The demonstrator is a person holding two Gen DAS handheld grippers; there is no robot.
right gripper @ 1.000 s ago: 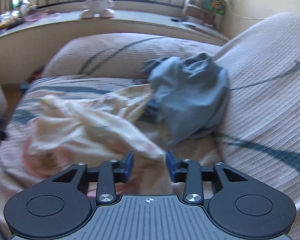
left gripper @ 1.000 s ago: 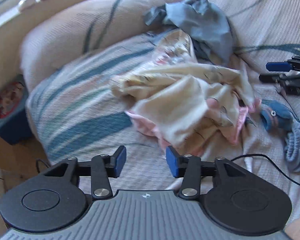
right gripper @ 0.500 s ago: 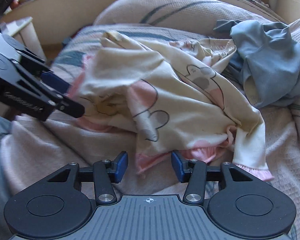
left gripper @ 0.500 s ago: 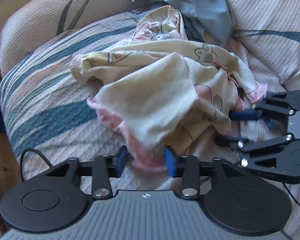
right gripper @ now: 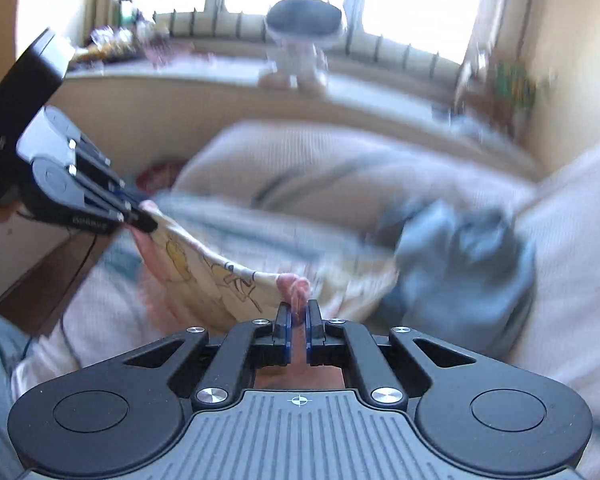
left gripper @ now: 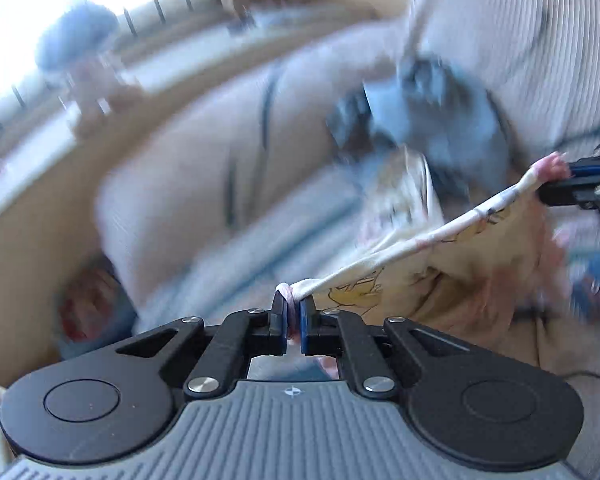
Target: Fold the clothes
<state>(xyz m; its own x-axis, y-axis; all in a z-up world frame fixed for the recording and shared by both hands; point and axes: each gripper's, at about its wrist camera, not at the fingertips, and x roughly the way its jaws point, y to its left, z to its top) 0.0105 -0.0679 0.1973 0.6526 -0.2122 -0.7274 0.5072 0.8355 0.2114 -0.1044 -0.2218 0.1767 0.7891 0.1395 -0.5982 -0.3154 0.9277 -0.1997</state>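
A cream garment with cartoon prints and pink trim [left gripper: 452, 264] hangs stretched between both grippers above the sofa. My left gripper [left gripper: 293, 300] is shut on one pink-edged corner of it. My right gripper [right gripper: 298, 312] is shut on the other pink corner [right gripper: 294, 286]. In the left wrist view the right gripper [left gripper: 568, 184] shows at the right edge, pinching the cloth. The left gripper [right gripper: 140, 218] appears at the left of the right wrist view, with the garment [right gripper: 204, 268] sagging between the two. Both views are blurred by motion.
A crumpled grey-blue garment [right gripper: 460, 264] lies against the sofa back [left gripper: 520, 32]. The sofa seat [left gripper: 220, 264] has a beige cover with blue stripes, an armrest [right gripper: 320, 160] behind it. A window sill with a toy figure [right gripper: 300, 48] runs behind. A red and blue box [left gripper: 88, 312] sits on the floor.
Both grippers closed on pink-trimmed corners of the cream garment and rose, lifting it off the sofa and pulling its edge taut between them. The views tilted up toward the window.
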